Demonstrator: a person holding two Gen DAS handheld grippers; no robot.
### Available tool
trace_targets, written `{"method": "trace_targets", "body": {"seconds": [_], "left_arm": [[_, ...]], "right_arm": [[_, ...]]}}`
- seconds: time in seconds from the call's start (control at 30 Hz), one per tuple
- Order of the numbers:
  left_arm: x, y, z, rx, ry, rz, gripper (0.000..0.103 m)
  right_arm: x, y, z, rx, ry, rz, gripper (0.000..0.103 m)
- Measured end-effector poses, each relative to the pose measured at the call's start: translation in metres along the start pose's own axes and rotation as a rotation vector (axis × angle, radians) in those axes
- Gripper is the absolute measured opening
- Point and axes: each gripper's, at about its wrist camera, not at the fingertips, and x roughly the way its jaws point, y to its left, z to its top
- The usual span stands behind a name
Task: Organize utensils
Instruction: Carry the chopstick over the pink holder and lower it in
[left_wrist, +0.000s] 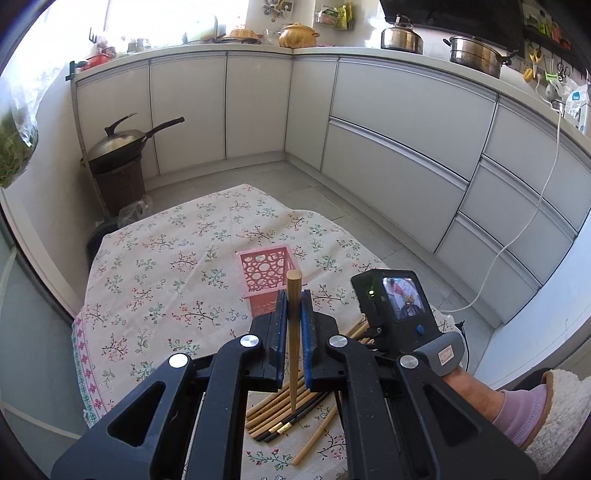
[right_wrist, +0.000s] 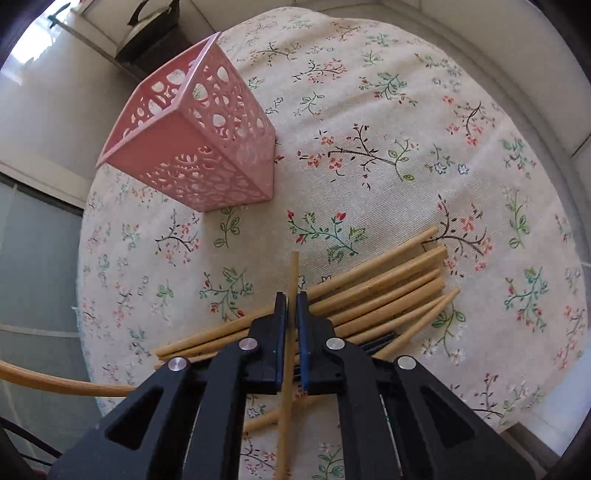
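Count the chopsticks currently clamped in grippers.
2: one wooden chopstick upright in the left gripper, another chopstick in the right gripper. The pile of chopsticks lies loose on the tablecloth.

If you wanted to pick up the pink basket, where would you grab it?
Grab the pink basket by one thin wall at its open top rim, coming from above. It stands upright, and it looks too wide to span. Both the left gripper and right gripper hold chopsticks now.

Right gripper (right_wrist: 291, 299) pinches one chopstick (right_wrist: 292, 273) near pink basket (right_wrist: 207, 147)
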Motion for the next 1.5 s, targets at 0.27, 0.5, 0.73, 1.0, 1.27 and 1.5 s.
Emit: {"method": "trace_targets", "body": {"seconds": [0.27,0.5,0.73,1.0,1.27,1.5], "left_arm": [[-0.009,0.003,0.003,-0.023,-0.033,0.003,0.007],[-0.029,0.007,0.012,-0.07,-0.089,-0.014,0.006],[-0.048,0.017,0.046,-0.171,-0.194,-0.003,0.006],[-0.053,0.024,0.1,-0.222,-0.324,0.051,0.006],[0.008,0.038,0.114,-0.255,-0.261,0.111,0.007],[0.03,0.067,0.098,-0.375,-0.203,0.074,0.026]], "right_arm": [[-0.07,-0.014,-0.012,0.024,-0.135,0.099,0.005],[-0.149,-0.016,-0.028,0.0,-0.3,0.17,0.005],[-0.22,-0.023,-0.002,0.059,-0.478,0.245,0.005],[-0.275,-0.012,0.041,0.068,-0.658,0.29,0.006],[-0.264,0.003,0.074,0.048,-0.666,0.288,0.006],[-0.241,0.008,0.086,0.053,-0.63,0.259,0.006]]}}
